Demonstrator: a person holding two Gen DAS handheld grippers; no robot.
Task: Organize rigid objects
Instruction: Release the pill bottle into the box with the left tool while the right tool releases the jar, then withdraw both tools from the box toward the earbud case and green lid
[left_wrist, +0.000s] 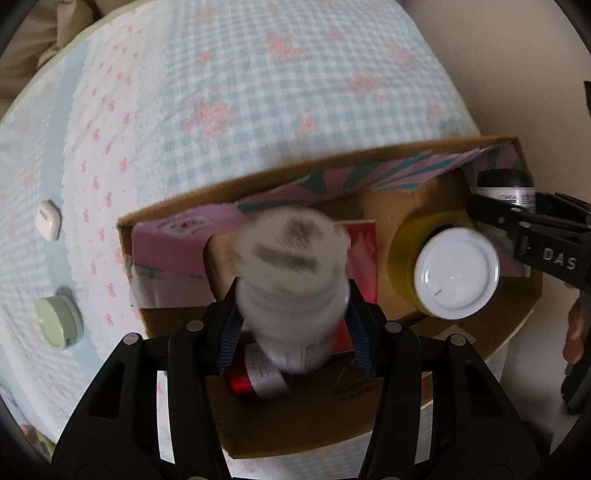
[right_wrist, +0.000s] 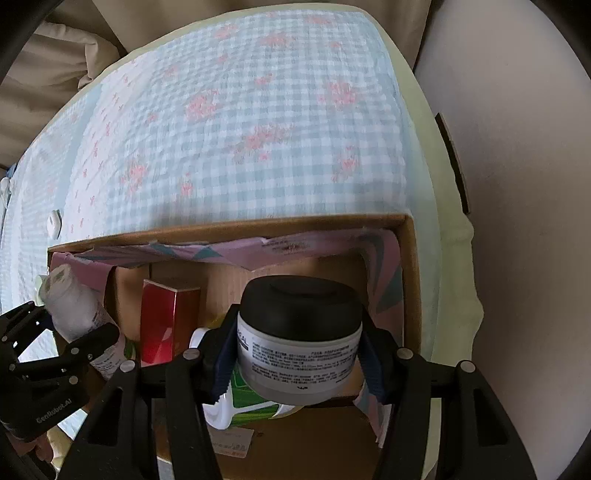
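My left gripper (left_wrist: 293, 310) is shut on a white plastic bottle (left_wrist: 291, 273), blurred, held over the open cardboard box (left_wrist: 369, 151). It also shows in the right wrist view (right_wrist: 74, 310). My right gripper (right_wrist: 297, 347) is shut on a grey jar with a black lid (right_wrist: 299, 332), held over the box's right end (right_wrist: 410, 258); the jar also shows in the left wrist view (left_wrist: 506, 188). In the box lie a red carton (right_wrist: 166, 321), a yellow jar with a white lid (left_wrist: 454, 273) and a red-capped tube (left_wrist: 255, 380).
The box sits at the near edge of a bed with a blue checked floral cover (left_wrist: 258, 92). A small white case (left_wrist: 48, 219) and a pale green round tin (left_wrist: 57, 321) lie on the cover to the left. A wall (right_wrist: 517, 184) runs along the right.
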